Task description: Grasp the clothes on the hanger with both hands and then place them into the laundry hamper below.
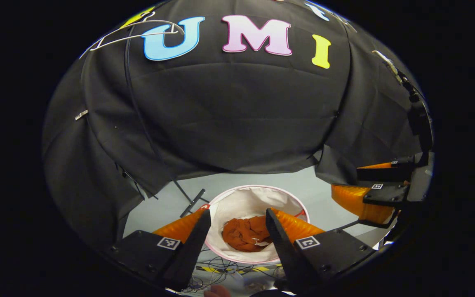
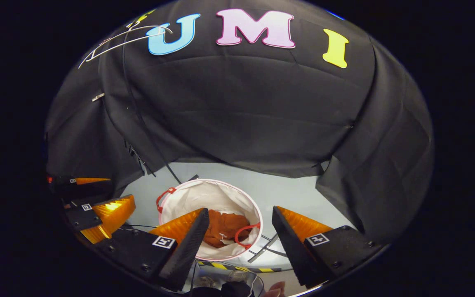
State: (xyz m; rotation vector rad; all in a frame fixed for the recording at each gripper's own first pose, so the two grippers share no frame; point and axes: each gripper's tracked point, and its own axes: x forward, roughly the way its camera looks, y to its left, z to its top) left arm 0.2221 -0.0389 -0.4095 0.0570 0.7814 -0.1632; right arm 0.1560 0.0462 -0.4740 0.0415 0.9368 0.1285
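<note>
White laundry hamper (image 1: 237, 202), lower centre, holding crumpled orange clothes (image 1: 245, 233). Left gripper (image 1: 237, 243) and right gripper (image 2: 239, 241) fingers spread apart, empty. Bare hanger (image 1: 134, 35) upper left

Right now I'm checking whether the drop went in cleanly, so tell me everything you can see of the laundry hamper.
The laundry hamper is a round, soft-walled fabric tub, white inside with a thin pink rim, standing upright and open on the grey floor below both grippers. Red loop handles sit on opposite sides of the rim. A crumpled rust-orange garment lies at its bottom, fully inside. Neither gripper touches it. Thin dark cables lie on the floor beside it.
</note>
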